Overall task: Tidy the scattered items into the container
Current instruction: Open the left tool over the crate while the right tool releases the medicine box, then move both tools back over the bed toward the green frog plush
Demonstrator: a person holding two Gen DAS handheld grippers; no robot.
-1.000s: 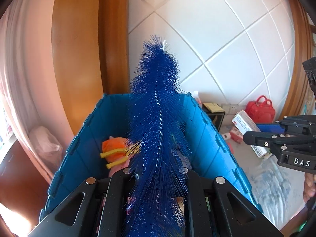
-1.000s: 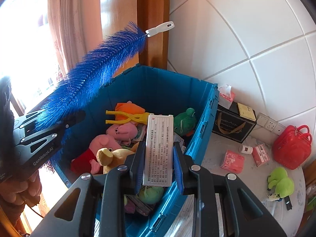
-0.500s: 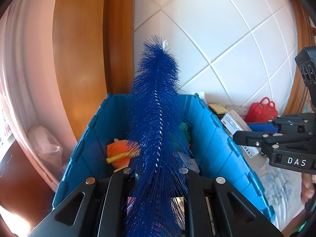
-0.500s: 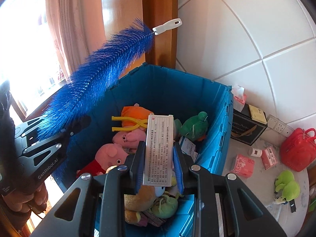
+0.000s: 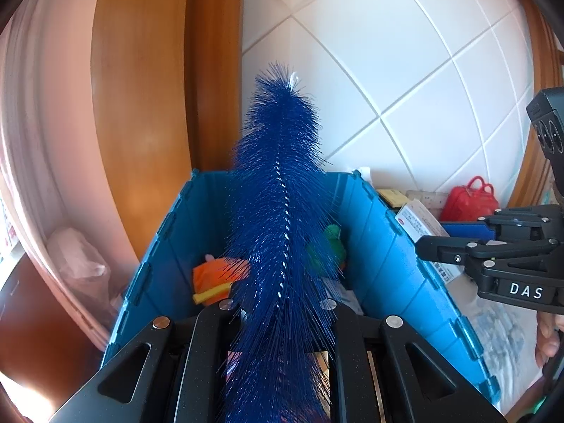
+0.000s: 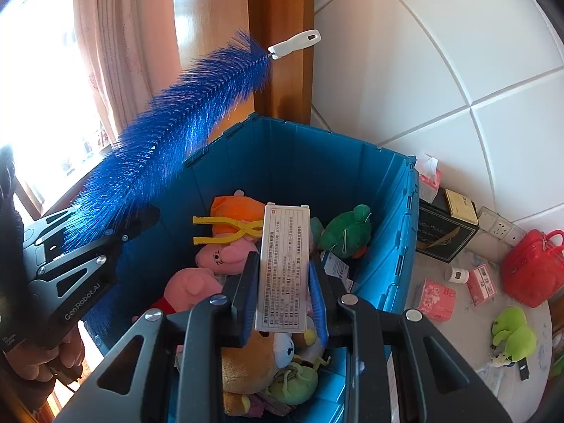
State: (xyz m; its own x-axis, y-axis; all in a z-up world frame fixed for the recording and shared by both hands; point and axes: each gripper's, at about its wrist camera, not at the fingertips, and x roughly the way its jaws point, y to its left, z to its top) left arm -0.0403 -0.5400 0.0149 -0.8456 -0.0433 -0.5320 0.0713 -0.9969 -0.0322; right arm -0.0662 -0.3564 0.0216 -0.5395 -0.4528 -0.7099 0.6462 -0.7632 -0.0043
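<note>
left gripper jaws clamped on blue bristle brush, above blue crate, right gripper beside

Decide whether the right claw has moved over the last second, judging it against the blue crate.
Yes. The right claw, shut on the white box, has advanced over the blue crate, whose far wall now looks nearer.

Home rm: curtain, plush toys

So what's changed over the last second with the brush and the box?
Both grippers have carried their loads further over the blue crate: more of its inside shows in both views. Nothing was let go: the left gripper stays shut on the blue brush, the right gripper on the white box. The toys in the crate lie unchanged.
</note>
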